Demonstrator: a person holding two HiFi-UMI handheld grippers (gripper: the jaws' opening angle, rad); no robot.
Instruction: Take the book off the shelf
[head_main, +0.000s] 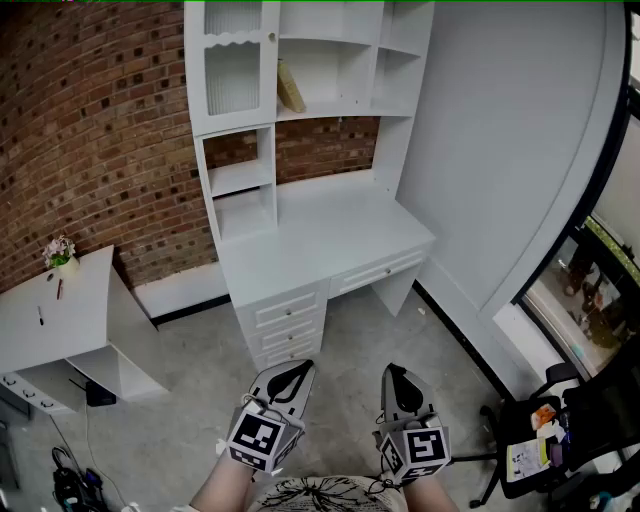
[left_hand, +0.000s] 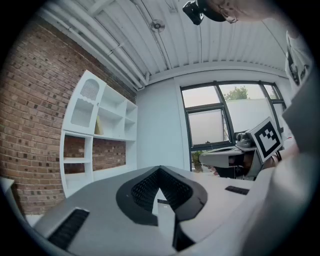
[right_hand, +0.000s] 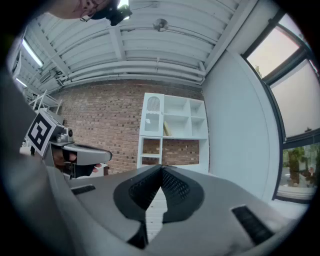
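Note:
A tan book leans in the middle upper compartment of the white shelf unit above the desk, against the brick wall. It also shows in the left gripper view as the book and in the right gripper view as the book, small and far off. My left gripper and right gripper are held low, side by side, well short of the desk and pointing toward it. Both have their jaws together with nothing between them, seen too at left gripper and right gripper.
The white desk has drawers on its left side. A low white table with a small flower pot stands at the left. A black chair with items on it is at the lower right, beside a window.

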